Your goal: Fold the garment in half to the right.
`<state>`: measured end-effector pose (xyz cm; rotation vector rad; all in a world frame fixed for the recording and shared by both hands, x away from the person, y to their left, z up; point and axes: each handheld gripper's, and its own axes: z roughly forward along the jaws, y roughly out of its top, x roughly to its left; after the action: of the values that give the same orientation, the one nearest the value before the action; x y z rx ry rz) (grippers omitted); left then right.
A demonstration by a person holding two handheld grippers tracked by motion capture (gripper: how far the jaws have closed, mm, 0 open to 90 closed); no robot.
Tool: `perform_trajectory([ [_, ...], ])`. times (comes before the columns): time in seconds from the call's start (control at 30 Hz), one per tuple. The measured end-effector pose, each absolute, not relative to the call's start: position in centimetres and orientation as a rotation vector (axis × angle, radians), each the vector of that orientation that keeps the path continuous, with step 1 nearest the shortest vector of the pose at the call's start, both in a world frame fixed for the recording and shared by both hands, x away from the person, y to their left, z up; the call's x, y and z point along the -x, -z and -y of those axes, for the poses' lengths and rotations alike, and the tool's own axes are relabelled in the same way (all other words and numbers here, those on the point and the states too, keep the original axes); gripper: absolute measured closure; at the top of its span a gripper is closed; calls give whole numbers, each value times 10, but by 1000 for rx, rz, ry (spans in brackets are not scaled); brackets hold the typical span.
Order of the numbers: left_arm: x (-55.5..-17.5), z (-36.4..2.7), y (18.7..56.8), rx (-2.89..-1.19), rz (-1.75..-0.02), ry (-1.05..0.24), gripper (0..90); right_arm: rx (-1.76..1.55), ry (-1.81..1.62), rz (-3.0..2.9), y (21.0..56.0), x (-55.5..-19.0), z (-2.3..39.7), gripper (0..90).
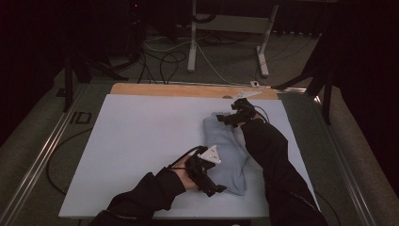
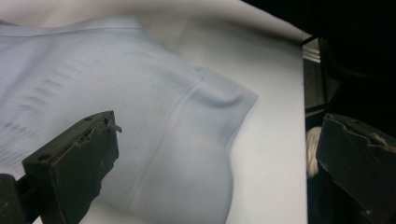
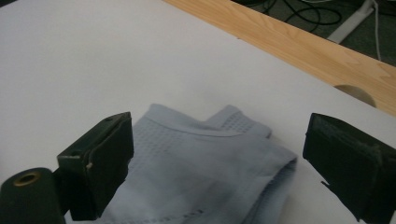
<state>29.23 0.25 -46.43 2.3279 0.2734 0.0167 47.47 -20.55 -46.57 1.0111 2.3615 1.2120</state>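
Note:
A pale blue folded garment [image 1: 227,153] lies on the white sheet [image 1: 141,141], right of the middle. My left gripper [image 1: 217,189] hovers at its near left edge, jaws wide apart with nothing between them. In the left gripper view the cloth [image 2: 140,116] lies beyond the open jaws, its corner pointing right. My right gripper [image 1: 226,117] is at the garment's far end, also open. The right gripper view has the folded end [image 3: 205,163] lying below and between the spread jaws, untouched.
A strip of wooden tabletop [image 1: 188,89] runs along the far side of the sheet, with a hole [image 3: 357,93] near its right end. Table legs [image 1: 192,37] and cables [image 1: 164,61] stand on the floor behind. Bare sheet stretches to the left.

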Motion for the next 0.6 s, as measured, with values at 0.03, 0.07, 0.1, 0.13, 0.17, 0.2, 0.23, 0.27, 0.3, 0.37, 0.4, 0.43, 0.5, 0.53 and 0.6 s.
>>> perform_trajectory([
  [0.03,-293,-6,464,-2329,-281,-25,2,-1008,-1216,-2360,465,-473,205,87],
  [0.07,-294,-9,464,-2326,-293,-28,2,-1003,-1221,-2364,465,-471,204,87],
  [0.1,-296,-13,464,-2324,-300,-25,2,-999,-1232,-2366,465,-468,203,87],
  [0.13,-297,-17,463,-2326,-301,-17,2,-993,-1238,-2365,464,-465,202,87],
  [0.17,-298,-21,463,-2332,-303,-18,2,-984,-1250,-2361,463,-462,201,87],
  [0.2,-299,-24,463,-2330,-318,-12,2,-980,-1256,-2362,462,-459,200,87],
  [0.23,-301,-27,463,-2327,-328,2,2,-983,-1268,-2355,462,-455,199,87],
  [0.27,-301,-31,462,-2312,-344,8,2,-988,-1273,-2352,462,-452,199,87],
  [0.3,-302,-35,462,-2305,-351,10,2,-993,-1281,-2355,462,-450,198,87],
  [0.37,-302,-42,461,-2308,-355,-27,2,-983,-1291,-2357,462,-446,199,87],
  [0.4,-302,-46,460,-2305,-364,-45,2,-987,-1293,-2358,461,-443,199,87],
  [0.43,-303,-50,460,-2307,-372,-52,2,-983,-1311,-2359,461,-440,199,87],
  [0.5,-304,-59,459,-2303,-390,-73,2,-975,-1320,-2365,460,-434,199,87],
  [0.53,-304,-63,459,-2300,-400,-81,2,-969,-1328,-2367,459,-431,200,87],
  [0.6,-305,-71,460,-2295,-424,-97,2,-954,-1336,-2369,458,-425,201,87],
])
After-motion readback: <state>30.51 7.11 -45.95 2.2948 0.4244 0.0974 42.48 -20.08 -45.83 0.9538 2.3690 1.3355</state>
